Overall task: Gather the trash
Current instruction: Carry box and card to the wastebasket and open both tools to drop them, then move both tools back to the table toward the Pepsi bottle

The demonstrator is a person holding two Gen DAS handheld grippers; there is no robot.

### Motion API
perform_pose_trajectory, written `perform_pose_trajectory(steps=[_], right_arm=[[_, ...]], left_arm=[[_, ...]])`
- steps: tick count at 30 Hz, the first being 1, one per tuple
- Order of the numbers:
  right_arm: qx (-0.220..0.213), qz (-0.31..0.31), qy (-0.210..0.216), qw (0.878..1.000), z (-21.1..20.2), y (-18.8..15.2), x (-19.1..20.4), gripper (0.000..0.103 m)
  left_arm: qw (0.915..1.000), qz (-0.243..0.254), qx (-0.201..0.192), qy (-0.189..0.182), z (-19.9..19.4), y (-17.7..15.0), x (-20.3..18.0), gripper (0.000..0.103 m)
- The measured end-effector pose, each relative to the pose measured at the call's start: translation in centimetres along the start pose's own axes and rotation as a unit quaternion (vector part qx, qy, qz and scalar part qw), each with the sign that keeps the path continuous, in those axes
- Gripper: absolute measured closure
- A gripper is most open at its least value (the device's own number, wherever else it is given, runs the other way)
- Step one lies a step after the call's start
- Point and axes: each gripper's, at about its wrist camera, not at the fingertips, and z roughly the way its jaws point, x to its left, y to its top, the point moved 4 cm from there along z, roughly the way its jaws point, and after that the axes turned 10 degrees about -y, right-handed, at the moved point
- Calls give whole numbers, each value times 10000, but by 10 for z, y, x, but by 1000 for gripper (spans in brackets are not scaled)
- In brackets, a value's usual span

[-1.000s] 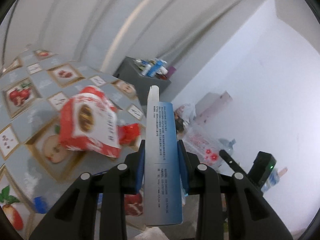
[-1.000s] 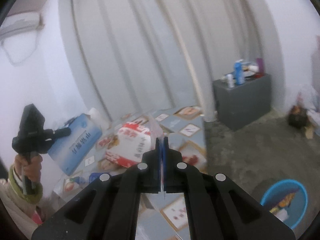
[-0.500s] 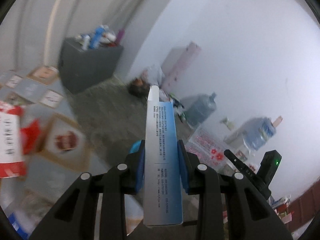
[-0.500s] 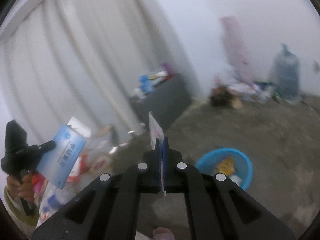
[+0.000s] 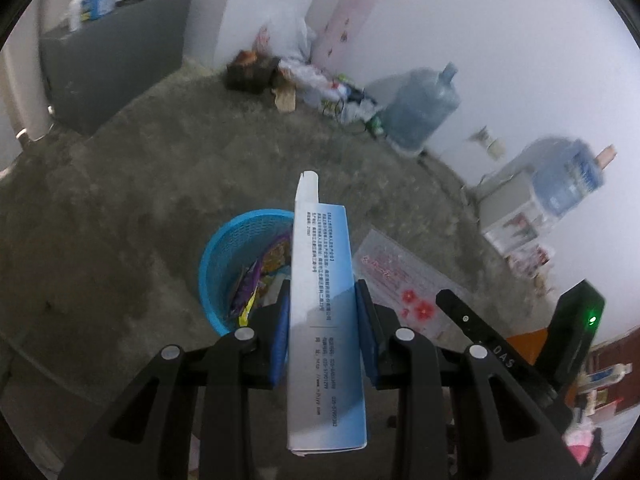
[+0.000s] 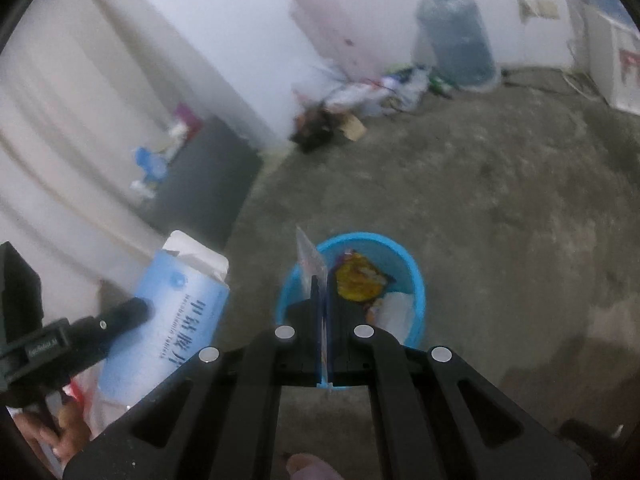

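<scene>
The left gripper (image 5: 322, 332) holds a blue-and-white carton (image 5: 324, 320) upright between its fingers (image 5: 280, 332), both pads pressed flat to its narrow sides. In the left wrist view the carton's torn top flap reaches frame centre, and its left edge overlaps the right rim of the blue mesh basket (image 5: 224, 264) on the floor — wrappers already lie inside. In the right wrist view the same carton (image 6: 180, 312) sits at lower left, just beside the basket's left rim but not over its mouth.

The right gripper (image 6: 323, 320) has its fingers nearly together on a thin clear wrapper (image 6: 310, 256), which stands edge-on above the basket (image 6: 412, 280), at lower centre of the frame; its jaws have just been opening slightly, the wrapper still between them.

Bare concrete floor (image 6: 500, 208) surrounds the basket on the right and far sides. A flat clear packet (image 5: 400, 276) lies just right of the basket. Clutter — bags (image 5: 316, 76), two water jugs (image 5: 420, 108) and a grey cabinet (image 5: 116, 60) — stays along the walls, well apart from it.
</scene>
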Motion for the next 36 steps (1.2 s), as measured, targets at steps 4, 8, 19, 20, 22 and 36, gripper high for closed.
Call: perform_pose_trajectory(steps=[4,8,19,20,22,36], right_arm=[[390,394,-95,9984,42,3,-20,72],[605,623,-163,9961,55,-3,-33,64],[358,373,-63,9986,21,-12,-23,60],[330,320,-37,9989,16,-14,-20,60],[304,208,19,9993,6,-17,-12,60],[441,-1506,1561,9752,-89,-76,133,48]], left_arm=[[9990,-192,369,159,46,5,19,48],[9978,-541,282,268,47,9,38,46],[9989,-258,-2,387,3,8,28,46],[9990,-230,-29,386,-6,6,26,46],[9990,-173,-77,407,-23,3,21,46],[9808,-150,-1640,1042,-294,-113,46,46]])
